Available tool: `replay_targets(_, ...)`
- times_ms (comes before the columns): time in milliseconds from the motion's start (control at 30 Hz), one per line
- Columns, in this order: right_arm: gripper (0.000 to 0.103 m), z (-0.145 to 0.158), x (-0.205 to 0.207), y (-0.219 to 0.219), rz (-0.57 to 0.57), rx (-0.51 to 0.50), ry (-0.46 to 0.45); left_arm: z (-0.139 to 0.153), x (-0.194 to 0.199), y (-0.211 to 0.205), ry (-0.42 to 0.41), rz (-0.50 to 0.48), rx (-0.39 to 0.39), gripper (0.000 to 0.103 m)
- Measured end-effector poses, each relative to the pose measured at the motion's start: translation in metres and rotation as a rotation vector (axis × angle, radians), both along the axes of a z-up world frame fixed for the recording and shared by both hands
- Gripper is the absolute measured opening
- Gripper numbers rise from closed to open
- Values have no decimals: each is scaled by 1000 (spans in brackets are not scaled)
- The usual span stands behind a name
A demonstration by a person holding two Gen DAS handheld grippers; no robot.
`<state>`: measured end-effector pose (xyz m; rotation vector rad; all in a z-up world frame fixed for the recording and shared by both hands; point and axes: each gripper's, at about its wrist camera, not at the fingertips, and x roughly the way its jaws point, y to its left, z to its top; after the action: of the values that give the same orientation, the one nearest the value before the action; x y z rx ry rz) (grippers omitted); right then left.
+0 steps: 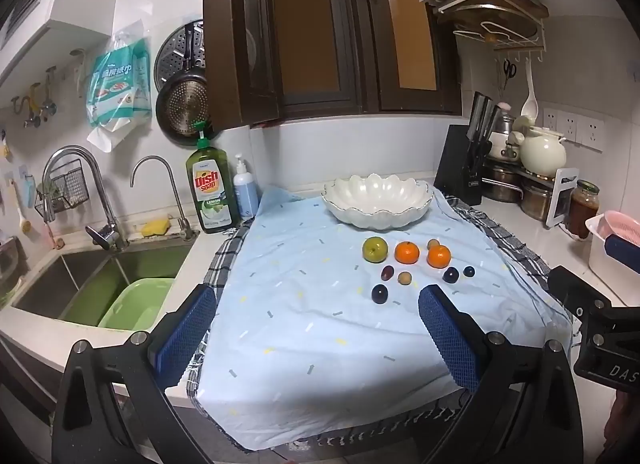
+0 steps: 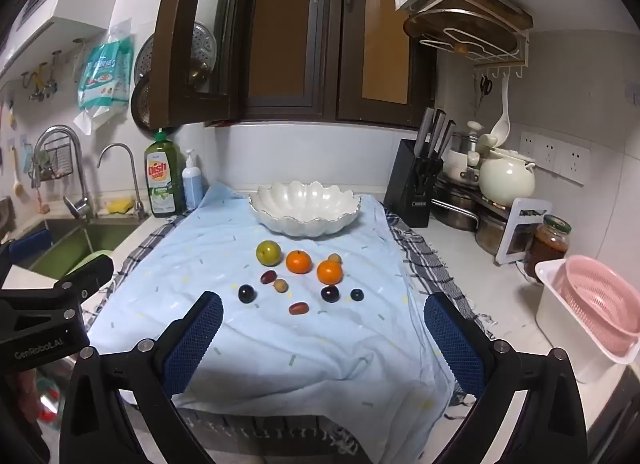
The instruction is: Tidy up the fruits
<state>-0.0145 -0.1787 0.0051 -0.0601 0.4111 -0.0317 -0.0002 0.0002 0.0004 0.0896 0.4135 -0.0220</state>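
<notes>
A white scalloped bowl stands empty at the back of a light blue cloth. In front of it lie a green apple, two oranges, several dark plums, small tan fruits and a red date. My left gripper and my right gripper both hover open near the cloth's front edge, well short of the fruit, with nothing between the blue pads.
A sink with a green basin and taps lies to the left, with a dish soap bottle beside it. A knife block, pots, a jar and a pink colander in a white tub crowd the right.
</notes>
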Motion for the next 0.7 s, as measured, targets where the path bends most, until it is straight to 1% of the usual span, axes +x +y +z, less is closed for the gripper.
replay_targets(100,102,-1,0,-1,0,0,5,1,-1,1,-4,-7,-12,103)
replay_targets(167,102,-1,0,-1,1,0,4,4,-6,-4,-23,6,1,103)
replay_targets(233,102,-1,0,-1,0,-1,1,7,-11,2,-21,5,-13,103)
replay_targets(267,102,-2,1,-2,-1,0,1,7,-8,4,-6,4,-17,103)
replay_targets(433,102,4,-3,3,0,6,0,7,-9,-1,-18,3,0,103)
replay_targets(700,102,3,-1,-2,2,16,2,8,-7,1,-18,9,-2,103)
